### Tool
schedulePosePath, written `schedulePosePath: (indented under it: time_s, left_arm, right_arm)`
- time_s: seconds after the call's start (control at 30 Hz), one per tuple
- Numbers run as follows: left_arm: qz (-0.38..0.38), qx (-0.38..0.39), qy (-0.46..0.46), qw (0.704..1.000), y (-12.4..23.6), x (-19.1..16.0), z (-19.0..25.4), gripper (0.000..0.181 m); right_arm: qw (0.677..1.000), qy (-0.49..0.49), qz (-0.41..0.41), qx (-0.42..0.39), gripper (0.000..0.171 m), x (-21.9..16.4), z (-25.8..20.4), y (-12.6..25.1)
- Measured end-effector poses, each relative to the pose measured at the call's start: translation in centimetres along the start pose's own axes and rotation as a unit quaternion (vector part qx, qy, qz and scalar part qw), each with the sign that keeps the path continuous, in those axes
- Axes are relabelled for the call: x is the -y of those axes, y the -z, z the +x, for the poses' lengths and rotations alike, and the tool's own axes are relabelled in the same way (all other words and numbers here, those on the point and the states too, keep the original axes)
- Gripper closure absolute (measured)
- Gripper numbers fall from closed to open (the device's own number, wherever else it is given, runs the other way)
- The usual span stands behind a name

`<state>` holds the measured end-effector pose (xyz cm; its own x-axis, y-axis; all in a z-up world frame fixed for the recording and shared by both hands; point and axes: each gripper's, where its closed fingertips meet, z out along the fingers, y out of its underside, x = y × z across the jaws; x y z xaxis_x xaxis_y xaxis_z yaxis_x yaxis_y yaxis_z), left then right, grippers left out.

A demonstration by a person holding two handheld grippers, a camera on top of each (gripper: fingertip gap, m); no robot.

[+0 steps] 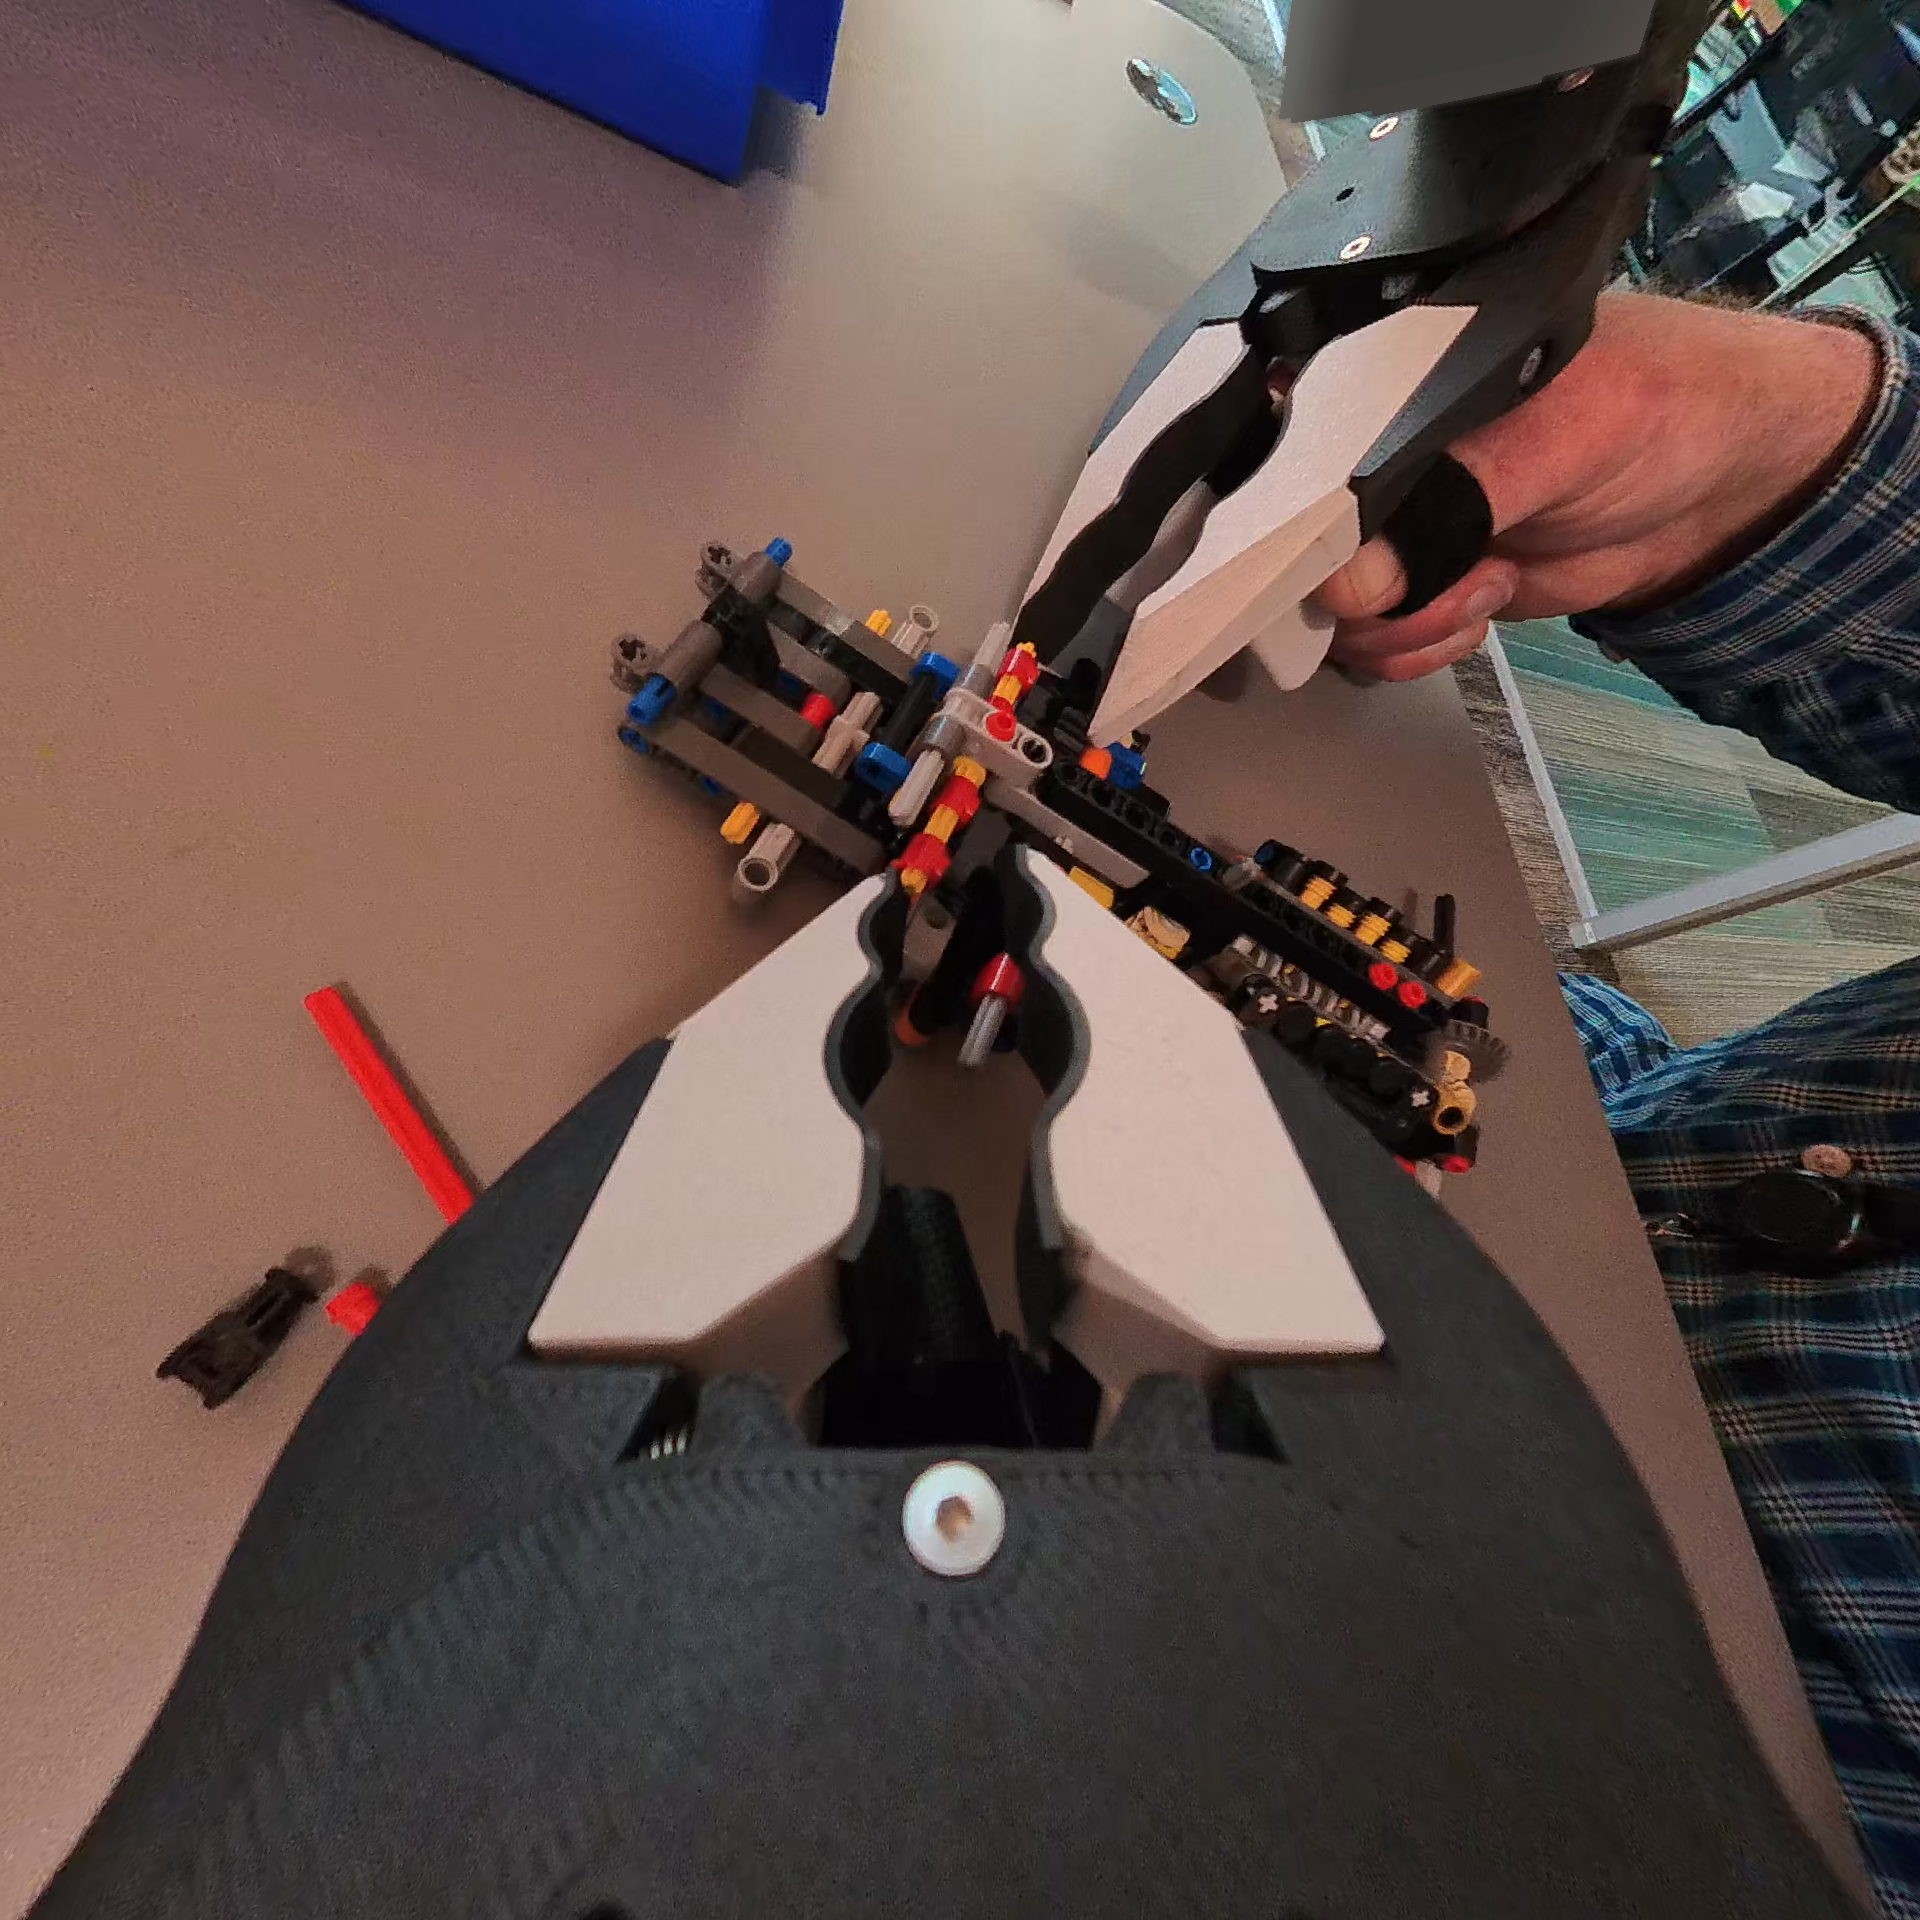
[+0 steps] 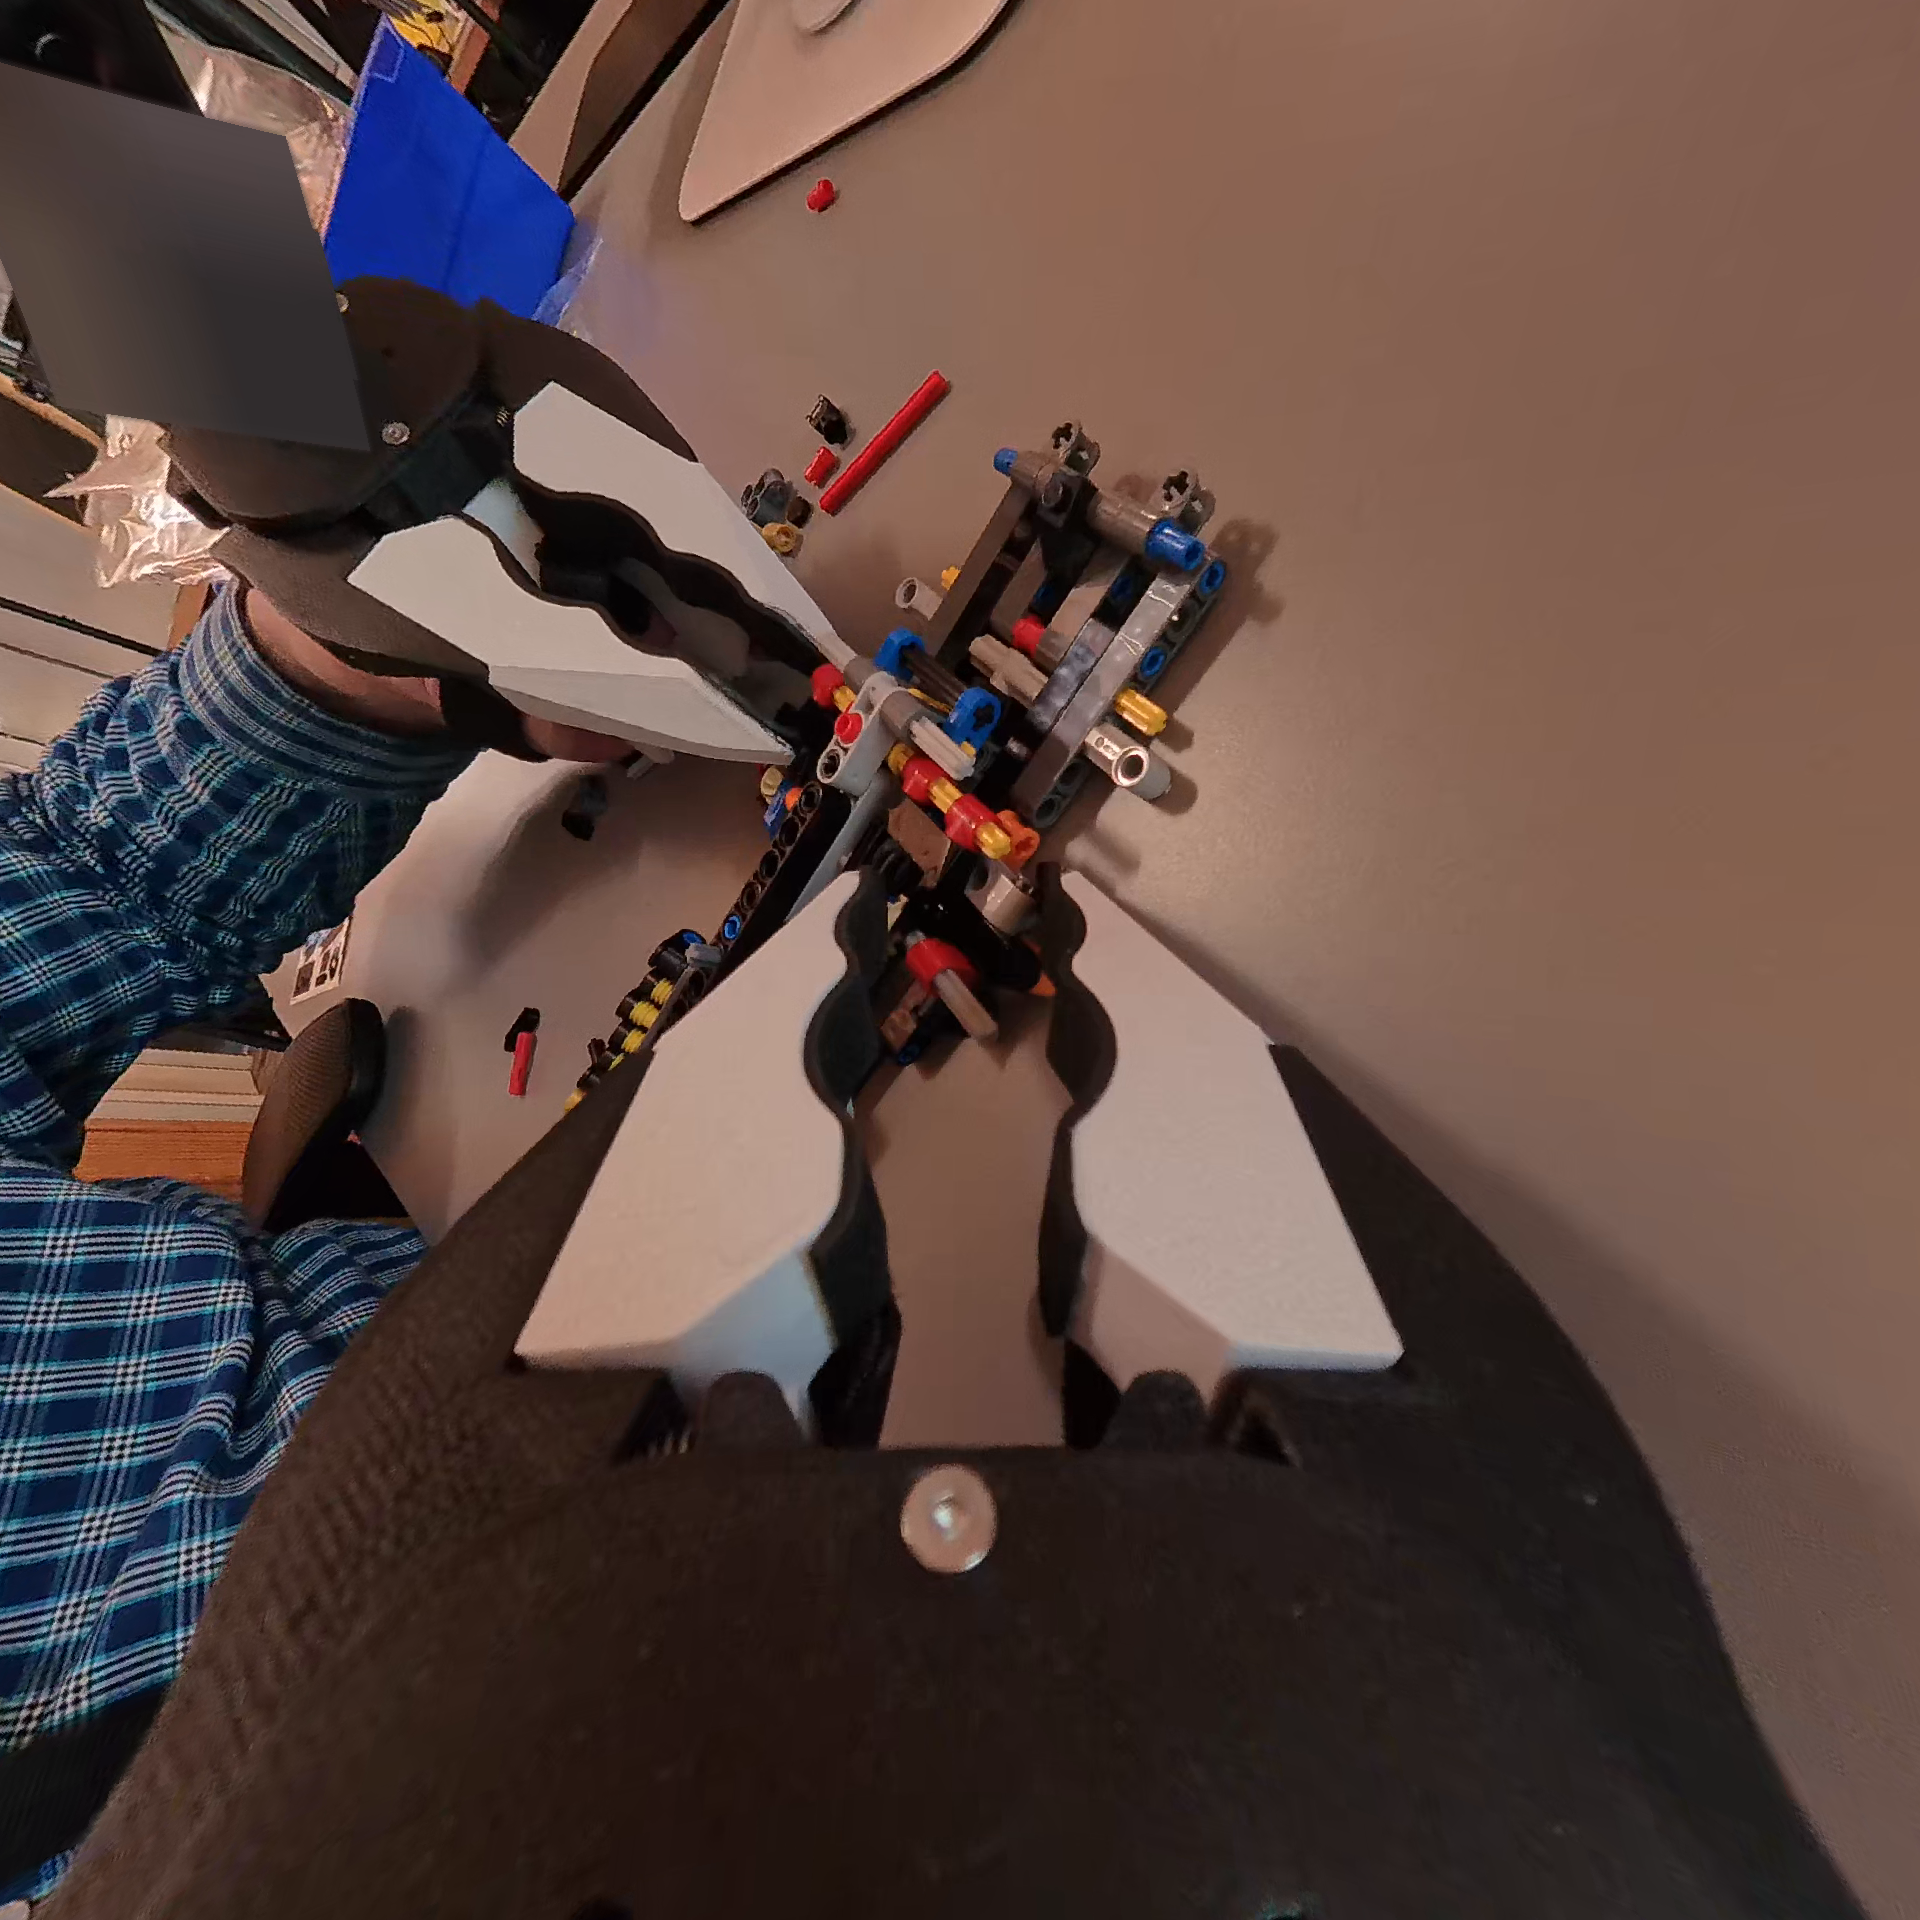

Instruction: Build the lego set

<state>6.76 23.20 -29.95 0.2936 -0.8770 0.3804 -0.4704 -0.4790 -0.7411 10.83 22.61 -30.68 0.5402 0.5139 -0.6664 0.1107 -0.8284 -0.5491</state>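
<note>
The lego model (image 1: 790, 717) is a long black and grey technic frame with blue, red and yellow pins, lying flat on the brown table (image 1: 312, 520). A red and yellow axle (image 1: 951, 800) crosses its middle. My left gripper (image 1: 961, 873) closes on the model's near side, with a red bush on a grey axle (image 1: 992, 987) between its fingers. My right gripper (image 1: 1065, 686) grips the far end of that crossing part. In the right wrist view the right gripper (image 2: 951, 878) holds the model (image 2: 1101, 644) at a similar red bush (image 2: 940, 966), and the left gripper (image 2: 821, 707) faces it.
A long red axle (image 1: 390, 1101), a small red piece (image 1: 353, 1304) and a black connector (image 1: 234, 1330) lie left of the model. A blue bin (image 1: 623, 62) stands at the back. The table edge (image 1: 1527, 831) runs close on the right. More loose pieces (image 2: 522, 1049) lie near the person's plaid sleeve. Some 5 cm of space lies between my two pairs of fingers. The black connector (image 1: 234, 1330) is about 11 cm from my left fingertips. It is also in sight in the right wrist view (image 2: 822, 412).
</note>
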Motion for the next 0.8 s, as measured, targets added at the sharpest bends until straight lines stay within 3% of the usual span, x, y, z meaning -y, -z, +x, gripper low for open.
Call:
schedulePosePath:
  time_s: [0.67,0.8]
  left_arm:
    - [0.016,0.014,0.021,1.000,0.00,0.43,-0.23,0.162]
    - [0.018,0.004,0.025,1.000,0.05,0.61,-0.06,0.153]
  right_arm:
    - [1.000,-0.004,0.006,-0.002,0.145,0.13,0.12,0.05]
    - [1.000,-0.007,0.006,0.001,0.145,0.13,0.12,0.04]
